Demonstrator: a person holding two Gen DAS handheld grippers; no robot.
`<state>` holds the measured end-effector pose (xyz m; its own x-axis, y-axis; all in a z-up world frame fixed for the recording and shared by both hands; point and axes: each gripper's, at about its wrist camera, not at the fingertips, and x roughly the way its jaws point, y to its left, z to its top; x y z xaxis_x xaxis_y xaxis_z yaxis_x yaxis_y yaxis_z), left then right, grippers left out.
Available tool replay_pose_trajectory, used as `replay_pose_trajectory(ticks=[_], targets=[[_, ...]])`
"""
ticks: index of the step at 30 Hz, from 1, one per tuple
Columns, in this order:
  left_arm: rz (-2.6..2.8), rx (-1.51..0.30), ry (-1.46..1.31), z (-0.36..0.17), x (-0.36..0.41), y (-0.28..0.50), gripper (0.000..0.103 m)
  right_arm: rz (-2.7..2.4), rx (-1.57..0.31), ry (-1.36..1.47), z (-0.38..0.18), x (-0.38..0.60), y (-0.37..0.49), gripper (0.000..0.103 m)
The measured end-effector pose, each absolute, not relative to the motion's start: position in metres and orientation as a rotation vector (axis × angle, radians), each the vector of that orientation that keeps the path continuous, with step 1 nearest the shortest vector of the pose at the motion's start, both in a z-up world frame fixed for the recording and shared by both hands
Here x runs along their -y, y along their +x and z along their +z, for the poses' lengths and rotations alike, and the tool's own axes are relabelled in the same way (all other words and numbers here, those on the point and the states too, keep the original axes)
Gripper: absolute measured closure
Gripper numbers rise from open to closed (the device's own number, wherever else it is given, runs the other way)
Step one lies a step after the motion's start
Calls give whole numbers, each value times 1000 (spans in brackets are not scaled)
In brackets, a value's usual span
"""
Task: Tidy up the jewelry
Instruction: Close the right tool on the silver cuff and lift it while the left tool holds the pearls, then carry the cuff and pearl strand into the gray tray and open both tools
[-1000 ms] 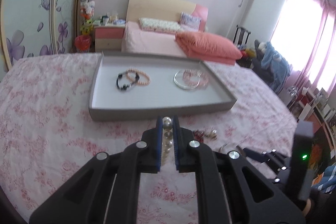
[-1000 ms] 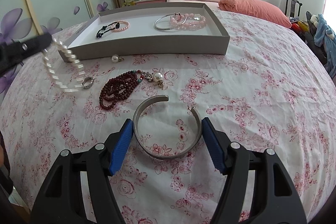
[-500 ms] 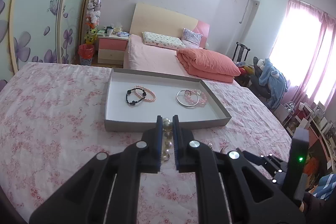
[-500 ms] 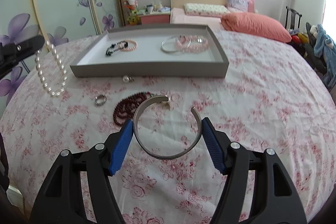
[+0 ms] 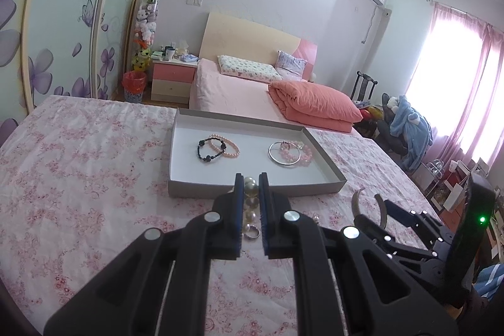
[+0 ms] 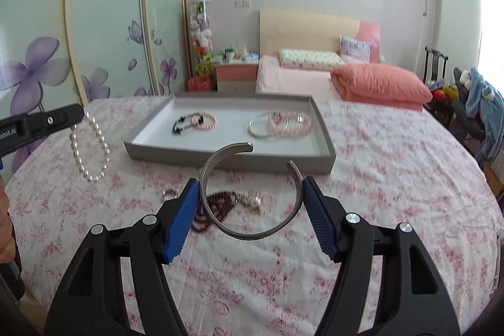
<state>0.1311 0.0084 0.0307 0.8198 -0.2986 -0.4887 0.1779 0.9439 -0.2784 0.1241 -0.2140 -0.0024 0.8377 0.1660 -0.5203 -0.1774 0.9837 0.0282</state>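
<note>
Open silver cuff in right tool; finish probably brushed.

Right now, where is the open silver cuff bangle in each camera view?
Left wrist: silver cuff at lower right, only its two ends visible, beyond the right gripper.
Right wrist: silver cuff centre, held between the gripper's fingers.
Shared landmark: grey tray.

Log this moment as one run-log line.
left gripper: shut on pearl bracelet, lifted | right gripper: shut on silver cuff bangle, lifted | gray tray: four bracelets inside | dark red beads: on tablecloth
</note>
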Motion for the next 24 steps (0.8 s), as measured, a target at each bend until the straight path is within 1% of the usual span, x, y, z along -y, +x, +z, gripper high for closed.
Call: replay_pose_trajectory(ticks=[6, 24], targets=[[-246, -530, -228, 37, -10, 127, 93, 183, -464, -25, 12, 215, 118, 36], [-199, -478, -201, 49, -2, 125, 93, 163, -314, -23, 40, 219, 123, 36]])
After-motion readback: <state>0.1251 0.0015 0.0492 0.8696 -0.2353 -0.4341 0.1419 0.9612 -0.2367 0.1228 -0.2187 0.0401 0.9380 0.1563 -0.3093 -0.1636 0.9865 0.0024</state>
